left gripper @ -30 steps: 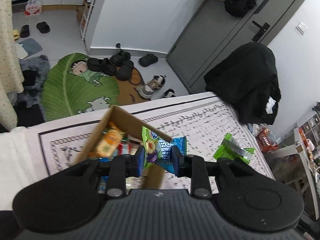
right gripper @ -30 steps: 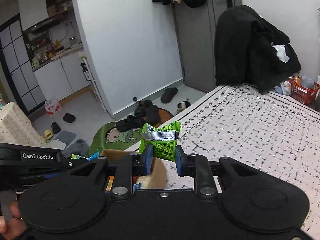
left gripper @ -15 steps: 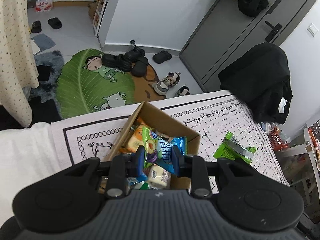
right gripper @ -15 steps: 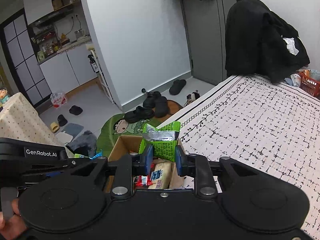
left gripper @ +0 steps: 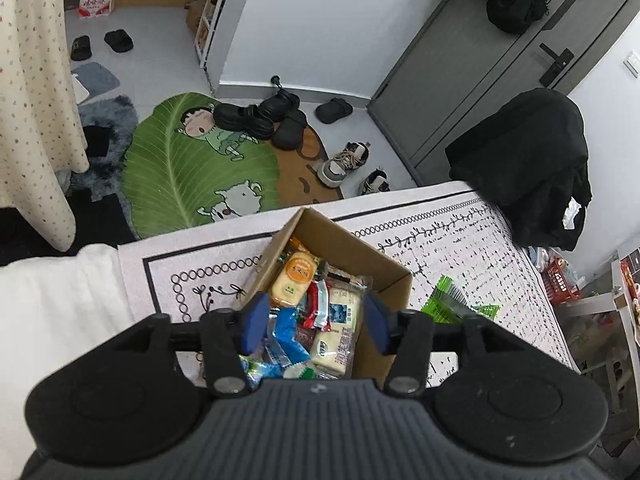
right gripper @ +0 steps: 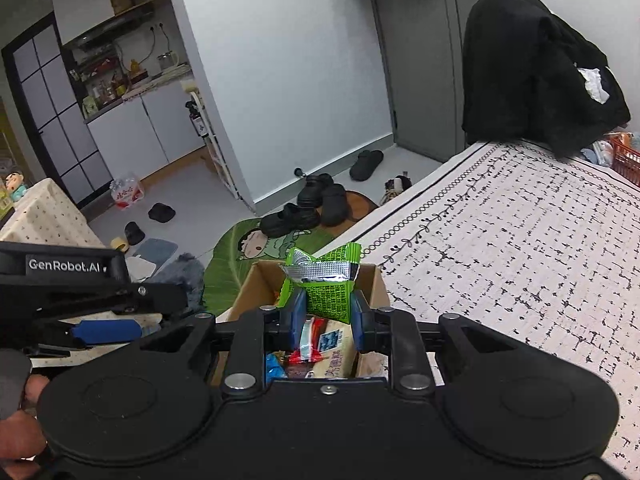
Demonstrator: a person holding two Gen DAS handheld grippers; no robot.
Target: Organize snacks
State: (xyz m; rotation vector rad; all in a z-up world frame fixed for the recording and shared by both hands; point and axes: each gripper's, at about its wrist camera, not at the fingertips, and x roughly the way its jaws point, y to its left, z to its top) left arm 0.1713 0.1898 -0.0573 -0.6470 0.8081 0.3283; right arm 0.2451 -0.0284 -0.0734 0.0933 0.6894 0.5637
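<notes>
**Snack box on the patterned cloth, one packet pinched above it**

Patterned white cloth (left gripper: pixel 460 248) with a black border covers the surface that carries a brown cardboard box (left gripper: pixel 352 248), close to the edge facing a green leaf-shaped floor mat (left gripper: pixel 176 176) strewn with dark shoes.

Left tongs (left gripper: pixel 316 322) hang over the box with their blue pads spreading apart and nothing between them; wrapped snacks in the box show through the gap. An orange-labelled packet (left gripper: pixel 294 278) lies uppermost toward the far end, a blue wrapper (left gripper: pixel 290 336) and a pale packet (left gripper: pixel 336 336) lie nearer, and the near part of the box is cut off by the tongs' black body. What the small print on the wrappers says cannot be made out.

Right tongs (right gripper: pixel 327 316) are pressed onto a green snack packet (right gripper: pixel 326 280) with a silver crimped band, held above the open box (right gripper: pixel 376 286); its lower end is hidden between the pads. In the left wrist view that packet (left gripper: pixel 452 300) shows only partly, just beyond the box's right wall.

Part of a hand (right gripper: pixel 16 432) shows at the lower left of the right wrist view, mostly cut off by the frame.
</notes>
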